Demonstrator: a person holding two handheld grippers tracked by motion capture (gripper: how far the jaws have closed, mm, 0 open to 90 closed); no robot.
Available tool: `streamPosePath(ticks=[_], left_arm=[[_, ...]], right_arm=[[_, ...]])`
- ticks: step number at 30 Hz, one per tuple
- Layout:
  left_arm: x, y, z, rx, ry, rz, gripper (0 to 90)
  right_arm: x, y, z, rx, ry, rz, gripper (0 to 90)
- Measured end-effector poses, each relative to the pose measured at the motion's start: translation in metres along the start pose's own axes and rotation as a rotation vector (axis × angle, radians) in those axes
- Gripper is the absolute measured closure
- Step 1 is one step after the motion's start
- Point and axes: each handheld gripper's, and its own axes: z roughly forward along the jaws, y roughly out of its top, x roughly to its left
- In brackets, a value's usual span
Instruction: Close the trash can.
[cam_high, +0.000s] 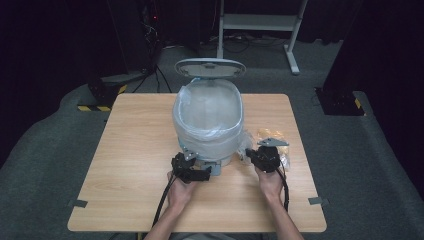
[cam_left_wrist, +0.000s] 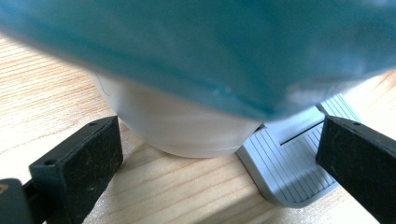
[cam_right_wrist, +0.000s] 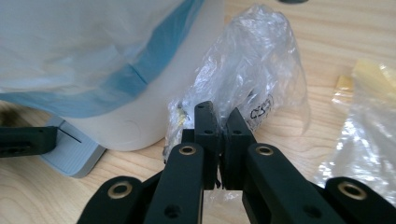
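Although the pedal bin (cam_high: 209, 120) fills the middle of the high view, the thing in hand is the crumpled clear wrapper (cam_right_wrist: 252, 79) just to its right, rising in the upper middle of the right gripper view. The right gripper (cam_right_wrist: 218, 122) is clenched on the wrapper's lower edge, its two jaws pressed together with the thin film pinched between them. In the high view that gripper (cam_high: 265, 156) sits at the lower right of the bin, and the wrapper shows as a pale scrap beside the bin's base.

The wrapper looks very light, soft and slippery: it will not hold a shape, it may slide out of a loose pinch, and it can flutter or cling when it is let go. A bunched fold is the best place to hold it, which is roughly where the jaws are now; a single loose layer would probably slip. Something small and dark seems caught inside the film near the jaws, but I cannot tell what it is.

The left gripper (cam_left_wrist: 219, 154) is released, its jaws spread wide at the lower corners of its own view, with the bin's white base and the grey foot pedal (cam_left_wrist: 292, 172) lying between them but untouched. The bin's lid (cam_high: 210, 67) stands raised at the upper middle of the high view, and a clear liner (cam_high: 207, 107) is folded over the rim. A second yellowish wrapper (cam_high: 272, 136) lies on the table (cam_high: 135, 150) at the right.
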Motion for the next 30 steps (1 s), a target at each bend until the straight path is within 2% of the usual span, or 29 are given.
streamPosePath(ticks=[13, 23, 26, 30], left_arm=[[0.001, 0.0, 0.0, 0.002, -0.007, -0.007, 0.8], [0.001, 0.0, 0.001, 0.005, -0.011, -0.01, 0.7], [0.002, 0.0, 0.001, 0.005, -0.012, -0.011, 0.8], [0.002, 0.0, 0.001, 0.005, -0.012, -0.011, 0.8]], right_arm=[[0.0, 0.007, -0.031, -0.036, 0.009, -0.024, 88.4], [0.001, 0.016, -0.064, -0.073, 0.013, -0.039, 88.4], [0.001, 0.021, -0.075, -0.09, 0.026, -0.049, 88.5], [0.002, 0.026, -0.082, -0.099, 0.037, -0.053, 88.5]])
